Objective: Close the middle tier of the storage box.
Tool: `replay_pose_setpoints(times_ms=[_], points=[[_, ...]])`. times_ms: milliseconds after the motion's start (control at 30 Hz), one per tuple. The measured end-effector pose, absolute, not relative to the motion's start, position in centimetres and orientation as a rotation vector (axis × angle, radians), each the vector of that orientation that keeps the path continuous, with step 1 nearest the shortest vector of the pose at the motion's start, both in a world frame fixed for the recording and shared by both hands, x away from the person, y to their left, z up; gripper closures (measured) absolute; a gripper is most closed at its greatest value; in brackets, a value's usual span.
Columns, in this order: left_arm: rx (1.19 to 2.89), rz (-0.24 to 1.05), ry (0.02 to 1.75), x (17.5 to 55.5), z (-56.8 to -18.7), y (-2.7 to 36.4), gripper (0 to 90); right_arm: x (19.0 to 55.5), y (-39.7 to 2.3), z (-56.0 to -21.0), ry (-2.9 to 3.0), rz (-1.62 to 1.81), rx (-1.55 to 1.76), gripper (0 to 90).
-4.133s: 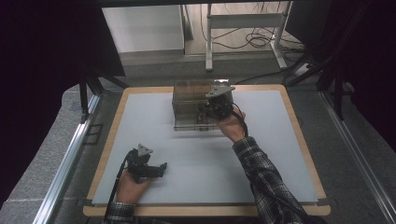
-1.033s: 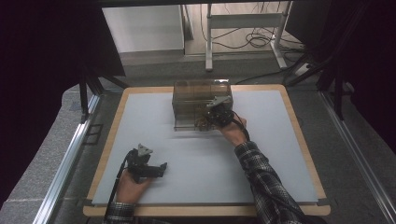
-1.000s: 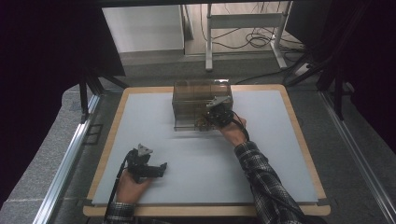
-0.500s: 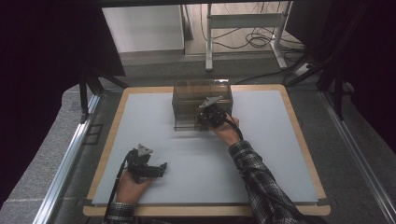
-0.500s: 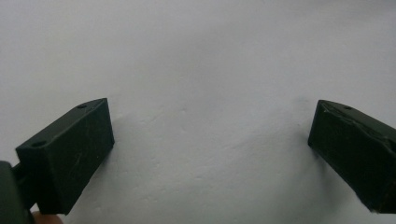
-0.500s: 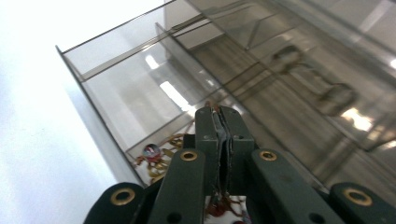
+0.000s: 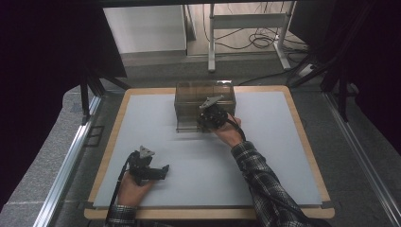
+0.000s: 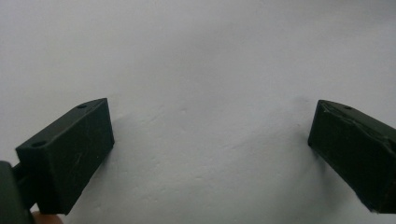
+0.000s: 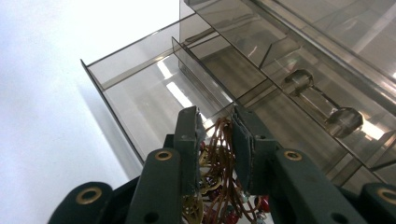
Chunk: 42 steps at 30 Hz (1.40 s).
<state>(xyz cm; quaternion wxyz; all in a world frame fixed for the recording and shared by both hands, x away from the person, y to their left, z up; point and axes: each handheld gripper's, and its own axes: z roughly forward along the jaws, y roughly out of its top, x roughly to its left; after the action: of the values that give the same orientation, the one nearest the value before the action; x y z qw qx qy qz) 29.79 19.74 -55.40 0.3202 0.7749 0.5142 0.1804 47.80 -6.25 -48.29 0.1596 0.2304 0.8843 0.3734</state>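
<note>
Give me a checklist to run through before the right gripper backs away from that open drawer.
1. Drawer pulled out of the smoky drawer box: ok.
2. Right gripper releasing: ok; its jaws have just been opening and a gap shows between them.
3. Bundle of brown cords free of the pads: cannot tell; it sits between the jaws.
4. Bundle resting inside the drawer: cannot tell; its lower end is hidden behind the jaws.
5. Left gripper out of the way: ok; jaws wide open, nothing between them, over bare table.

Bare mat [image 7: 265, 161] all around; smoky drawer box [image 7: 189, 101] far-centre.
</note>
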Motion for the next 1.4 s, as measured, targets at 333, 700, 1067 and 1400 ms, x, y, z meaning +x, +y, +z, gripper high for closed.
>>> replay_pose_setpoints(times_ms=[333, 700, 1067, 1400], points=[[2.034, 0.475, 1.351, 29.8, -55.4, 19.7, 0.7, 47.4, -6.7, -46.9, 2.509, 1.084, 0.635, 69.2], [2.036, 0.474, 1.351, 29.8, -55.4, 19.7, 0.7, 46.9, -7.8, -46.2, 2.517, 1.088, 0.632, 69.1], [2.036, 0.474, 1.352, 29.8, -55.4, 19.7, 0.7, 46.0, -8.5, -46.4, 2.53, 1.098, 0.615, 69.1], [2.035, 0.473, 1.352, 29.8, -55.4, 19.7, 0.8, 45.1, -9.2, -46.5, 2.536, 1.111, 0.61, 67.0]])
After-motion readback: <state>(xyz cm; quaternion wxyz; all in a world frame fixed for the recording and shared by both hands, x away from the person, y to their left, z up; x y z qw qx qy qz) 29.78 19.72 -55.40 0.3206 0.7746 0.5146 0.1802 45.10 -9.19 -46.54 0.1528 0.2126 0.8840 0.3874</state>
